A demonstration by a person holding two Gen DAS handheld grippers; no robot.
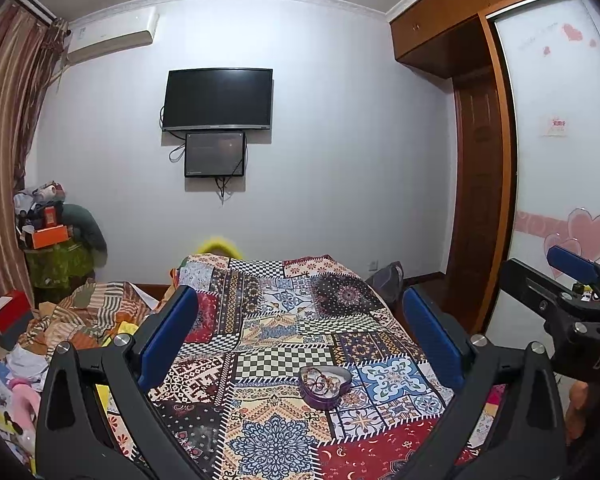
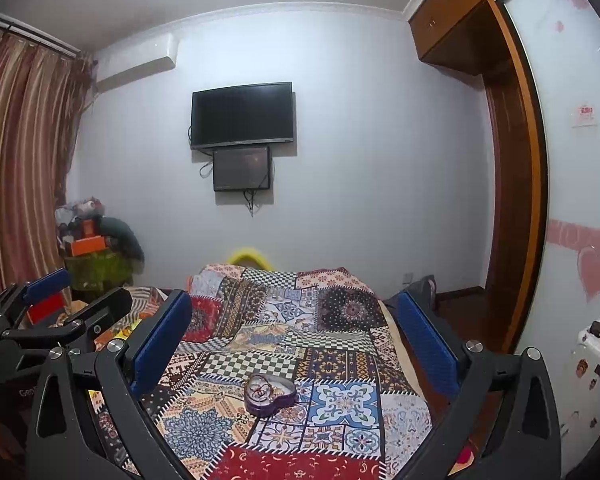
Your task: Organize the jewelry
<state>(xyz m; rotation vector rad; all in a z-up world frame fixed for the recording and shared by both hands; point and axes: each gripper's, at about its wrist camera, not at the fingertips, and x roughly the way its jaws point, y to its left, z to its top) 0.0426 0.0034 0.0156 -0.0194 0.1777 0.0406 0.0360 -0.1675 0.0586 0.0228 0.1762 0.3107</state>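
- Bedroom w/ a bed covered by a patchwork quilt (image 1: 284, 320): checkerboard, floral and mandala squares in red, blue, cream, black.
- Far wall: black flat TV (image 1: 217, 99), smaller dark screen (image 1: 215, 154) just below it, cables hanging down. White AC unit (image 1: 112, 38) near the ceiling, top left.
- Left side: striped brown curtain (image 1: 8, 128); cluttered pile w/ an orange box (image 1: 49, 236) on a green-draped stand; red box (image 1: 10, 312) and crumpled striped cloth (image 1: 92, 312) lower down beside the bed.
- Right side: wooden wardrobe (image 1: 440, 20) w/ a white sliding door (image 1: 560, 120) carrying pink heart decals.
- Yellow rounded thing (image 1: 219, 245) peeks over the bed's far edge; can't tell what it is.
- Task item: heart-shaped purple tin (image 1: 325, 385), open, pale inside, holding a tangle of bracelets/rings (image 1: 320, 381); detail too small to sort out. It sits on the quilt, near end of the bed.
- Nothing lies between either gripper and the tin; quilt around it is bare.
- Left gripper (image 1: 300, 348): black frame, blue ribbed pads, fingers spread wide, holding nothing; tin sits between them in view, apart from both.
- Right gripper (image 2: 292, 344): same build, fingers spread wide, holding nothing; tin (image 2: 270, 394) low between them, untouched.
- Each gripper shows at the edge of the other's view, side by side, both above the bed.
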